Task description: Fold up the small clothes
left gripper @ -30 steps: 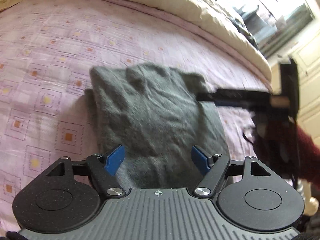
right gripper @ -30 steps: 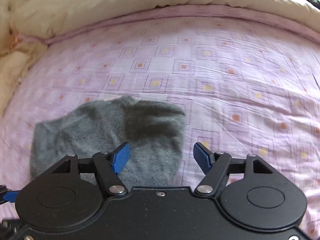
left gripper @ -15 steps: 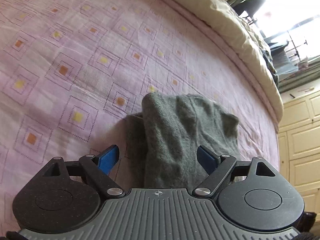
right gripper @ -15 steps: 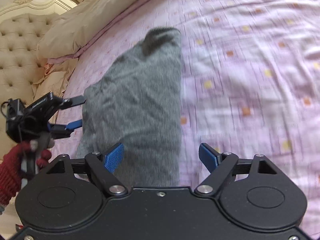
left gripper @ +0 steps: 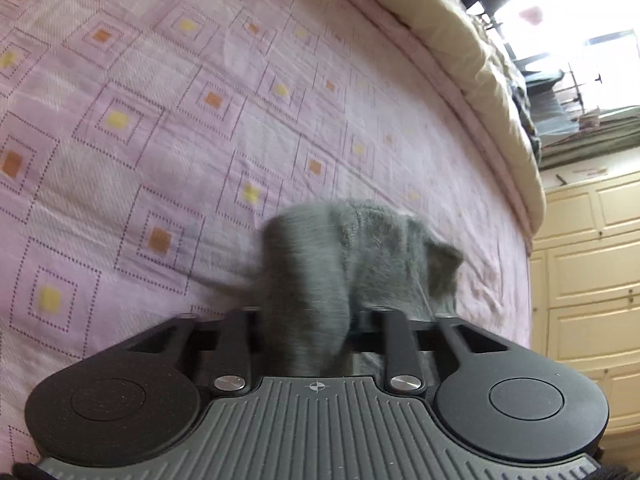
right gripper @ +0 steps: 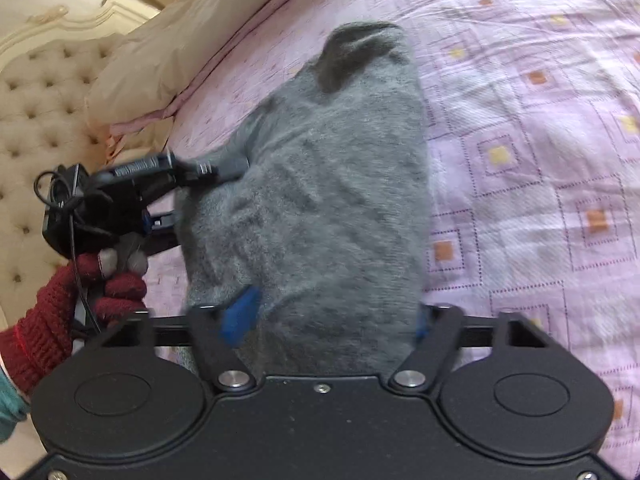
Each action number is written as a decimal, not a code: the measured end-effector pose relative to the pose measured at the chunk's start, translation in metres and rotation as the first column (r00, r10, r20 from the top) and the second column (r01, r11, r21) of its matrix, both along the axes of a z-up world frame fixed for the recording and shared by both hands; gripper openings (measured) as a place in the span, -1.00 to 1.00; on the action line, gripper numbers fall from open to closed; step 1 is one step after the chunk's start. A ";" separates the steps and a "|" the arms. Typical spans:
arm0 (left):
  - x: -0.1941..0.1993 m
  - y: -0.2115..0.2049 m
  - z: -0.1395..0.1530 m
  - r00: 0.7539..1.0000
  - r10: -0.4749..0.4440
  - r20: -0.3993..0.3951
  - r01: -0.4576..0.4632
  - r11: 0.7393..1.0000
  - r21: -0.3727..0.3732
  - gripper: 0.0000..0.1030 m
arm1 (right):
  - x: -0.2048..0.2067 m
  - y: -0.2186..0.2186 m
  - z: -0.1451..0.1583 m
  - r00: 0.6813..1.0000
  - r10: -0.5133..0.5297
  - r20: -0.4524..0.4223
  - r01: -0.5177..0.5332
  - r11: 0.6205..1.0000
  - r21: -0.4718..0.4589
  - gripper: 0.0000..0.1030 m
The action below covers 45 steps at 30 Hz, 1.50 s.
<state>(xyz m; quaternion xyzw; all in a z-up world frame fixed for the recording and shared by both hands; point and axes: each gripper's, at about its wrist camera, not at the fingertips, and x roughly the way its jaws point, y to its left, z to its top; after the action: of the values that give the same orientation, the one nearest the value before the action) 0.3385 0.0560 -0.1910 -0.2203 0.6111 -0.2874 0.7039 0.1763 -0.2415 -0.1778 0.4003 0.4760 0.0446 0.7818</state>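
Note:
A small grey knit garment (left gripper: 360,264) lies on the pink patterned bed sheet (left gripper: 160,120). My left gripper (left gripper: 314,316) has its fingers drawn in on a bunched edge of the cloth, which hides the pads. From the right wrist view the garment (right gripper: 332,200) runs away from me, with the left gripper (right gripper: 188,192) clamped on its left edge. My right gripper (right gripper: 332,320) stands wide open around the near end of the cloth. A blue pad (right gripper: 240,320) shows on the left; the right pad is covered.
A hand in a red knit glove (right gripper: 60,312) holds the left gripper. A cream pillow (right gripper: 168,48) and tufted headboard (right gripper: 32,120) are at the left. A cream duvet (left gripper: 460,40) lines the bed's far side, with wardrobe doors (left gripper: 588,260) beyond.
The left gripper has gone from open to closed on the garment's edge. The right gripper has moved forward, so the cloth now fills the gap between its fingers.

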 end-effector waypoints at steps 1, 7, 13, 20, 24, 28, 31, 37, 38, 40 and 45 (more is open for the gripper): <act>-0.002 0.000 0.001 1.000 -0.004 0.004 0.004 1.000 -0.004 -0.58 | -0.002 -0.001 0.000 1.000 -0.012 -0.012 0.012 1.000 0.006 0.00; -0.020 -0.005 0.020 0.999 -0.025 0.041 0.024 1.000 0.018 -0.60 | -0.018 0.009 0.025 1.000 -0.020 -0.008 0.019 1.000 -0.022 -0.16; -0.072 -0.018 0.040 0.993 -0.108 0.054 0.105 0.994 0.043 -0.60 | -0.066 0.012 0.043 0.999 -0.003 -0.043 0.002 1.000 -0.020 -0.17; -0.170 -0.021 0.039 0.991 -0.133 0.009 0.133 0.990 0.056 -0.59 | -0.159 -0.001 0.035 0.991 0.038 -0.132 -0.039 0.999 -0.002 -0.15; -0.201 -0.020 0.027 0.989 -0.141 0.036 0.133 0.979 0.154 -0.42 | -0.196 -0.016 0.027 0.985 0.022 -0.173 -0.022 1.000 0.002 -0.06; -0.199 -0.009 0.014 0.990 -0.091 0.109 0.073 0.984 0.160 -0.22 | -0.206 -0.024 0.015 0.975 0.003 -0.222 -0.014 0.999 -0.046 0.30; -0.196 -0.006 0.028 0.982 -0.060 0.178 0.017 0.972 0.236 -0.16 | -0.210 -0.024 0.026 0.980 0.035 -0.194 -0.054 0.994 -0.095 0.34; -0.217 0.003 0.076 0.937 -0.022 0.348 -0.090 0.949 0.302 -0.13 | -0.224 -0.026 0.066 0.991 0.108 -0.081 -0.127 0.949 -0.288 0.48; -0.226 0.002 0.085 0.926 -0.042 0.374 -0.082 0.948 0.308 -0.09 | -0.223 -0.025 0.074 0.991 0.128 -0.047 -0.137 0.938 -0.319 0.48; -0.246 -0.005 0.096 0.910 -0.078 0.407 -0.060 0.947 0.316 -0.04 | -0.216 -0.020 0.083 0.984 0.178 0.014 -0.161 0.918 -0.362 0.48; -0.296 -0.021 0.098 0.895 -0.155 0.417 0.012 0.945 0.326 0.21 | -0.179 0.001 0.084 0.950 0.304 0.066 -0.251 0.873 -0.418 0.49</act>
<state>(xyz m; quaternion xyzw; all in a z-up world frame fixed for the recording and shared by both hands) 0.0424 0.0346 -0.0929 -0.0083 0.4842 -0.2587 0.8358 -0.0023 -0.2402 -0.0935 0.1536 0.4756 0.0830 0.8622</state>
